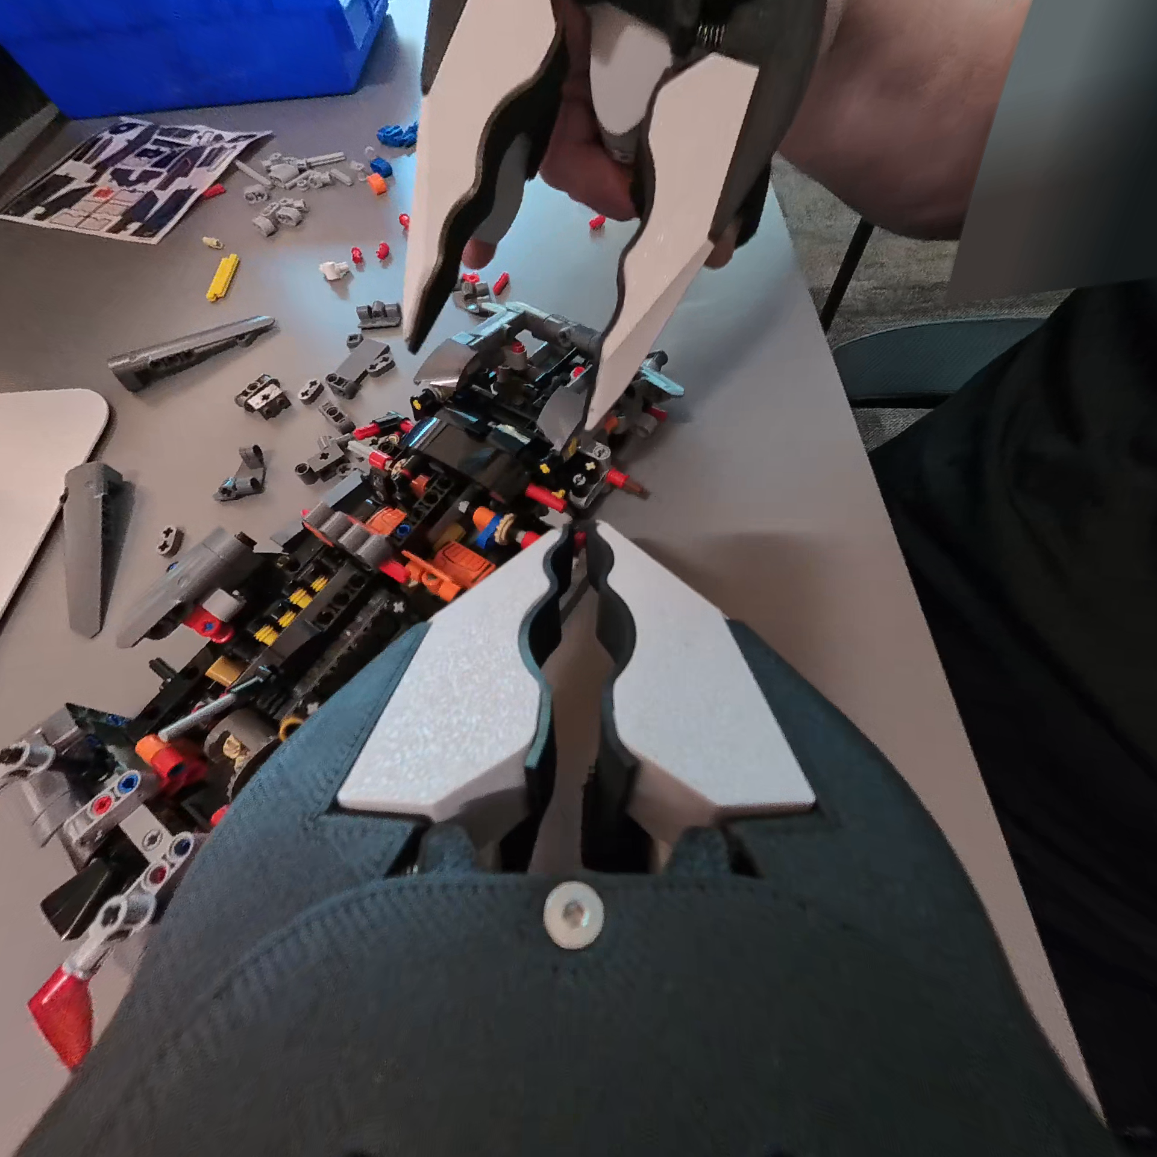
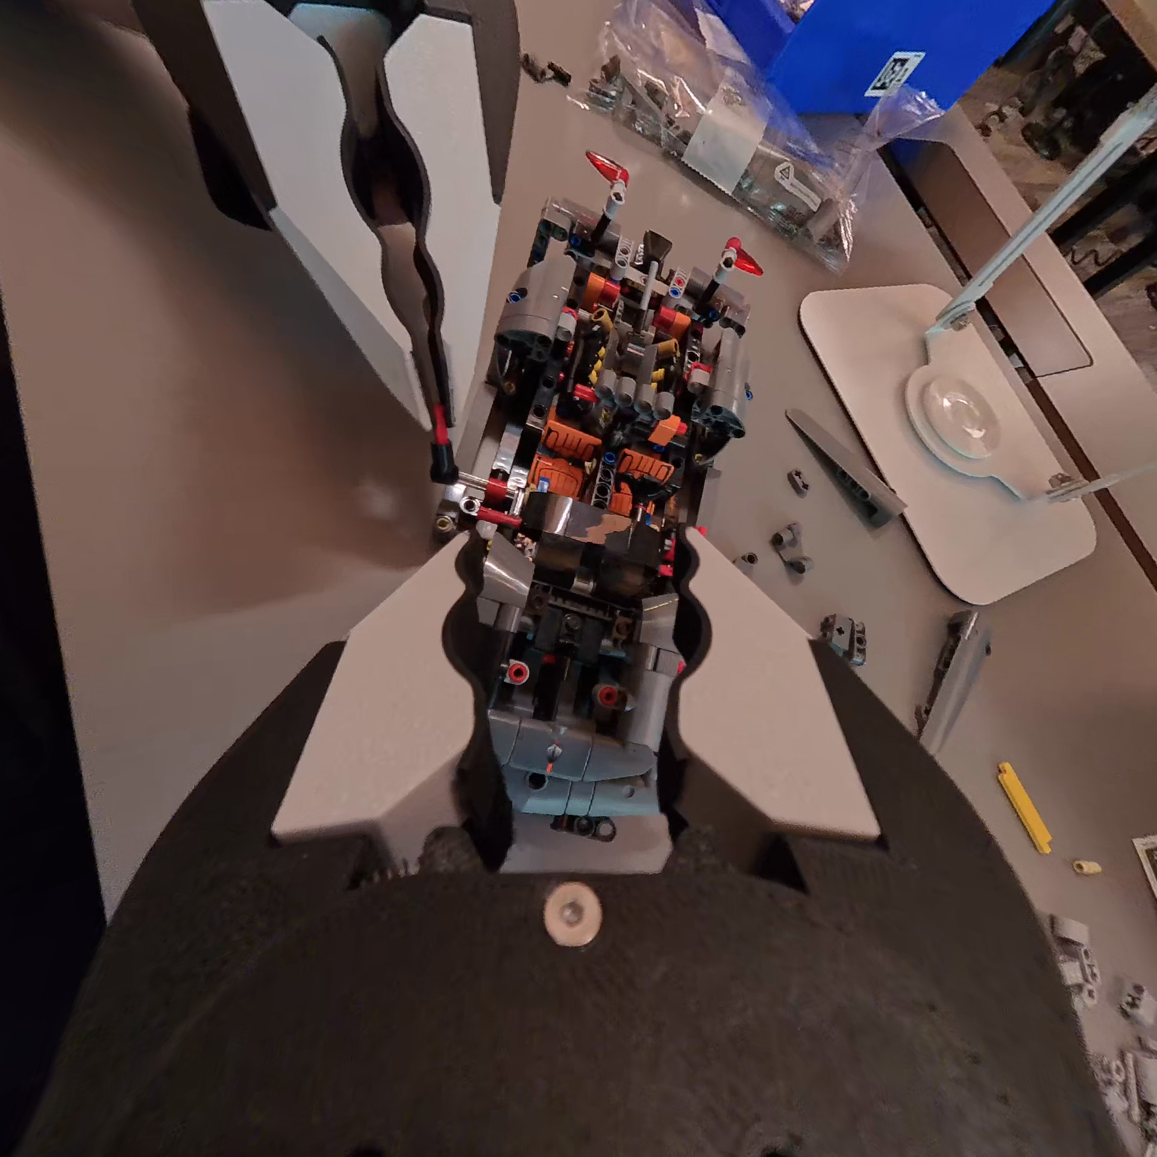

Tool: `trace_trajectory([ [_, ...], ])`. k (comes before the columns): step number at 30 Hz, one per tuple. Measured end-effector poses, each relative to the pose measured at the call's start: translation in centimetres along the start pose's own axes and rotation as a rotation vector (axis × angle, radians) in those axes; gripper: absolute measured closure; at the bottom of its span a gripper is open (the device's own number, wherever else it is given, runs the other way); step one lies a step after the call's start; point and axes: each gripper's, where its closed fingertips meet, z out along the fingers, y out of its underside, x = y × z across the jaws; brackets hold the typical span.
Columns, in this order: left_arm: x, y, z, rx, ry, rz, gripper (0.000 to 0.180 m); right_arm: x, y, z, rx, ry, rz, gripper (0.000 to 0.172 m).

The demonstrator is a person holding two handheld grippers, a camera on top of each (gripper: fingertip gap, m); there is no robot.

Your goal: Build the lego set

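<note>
The left gripper [image 1: 581, 537] has its jaws pinched on a small red pin [image 2: 441, 418], low in the middle of the left view; it could slip. The right gripper [image 2: 573, 545] has jaws wide around the toy car [image 2: 601, 438]'s front end, mid-frame on the bench [image 1: 751, 563], and could knock pieces off.

A blue bin [image 1: 188, 50], sticker sheet [image 1: 125, 175] and clear parts bag [image 2: 739, 125] lie on the table [image 1: 751, 563].

Grey table [image 1: 739, 563]: brick-built car [image 2: 613, 476], loose pieces [image 1: 282, 188], sticker sheet [image 1: 125, 178].
</note>
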Motion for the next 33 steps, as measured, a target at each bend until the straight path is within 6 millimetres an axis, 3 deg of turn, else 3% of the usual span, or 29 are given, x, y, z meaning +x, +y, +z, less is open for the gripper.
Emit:
trace_trajectory([
  [19, -0.4, -0.1, 1.7, -0.005, 0.006, -0.002, 0.179, 0.2, 0.7, 1.5, -0.039, -0.023, 0.032, 0.098],
  [33, -0.8, -0.2, 1.5, -0.013, 0.005, -0.019, 0.179, 0.0, 0.5, 1.9, -0.057, -0.015, 0.023, 0.095],
])
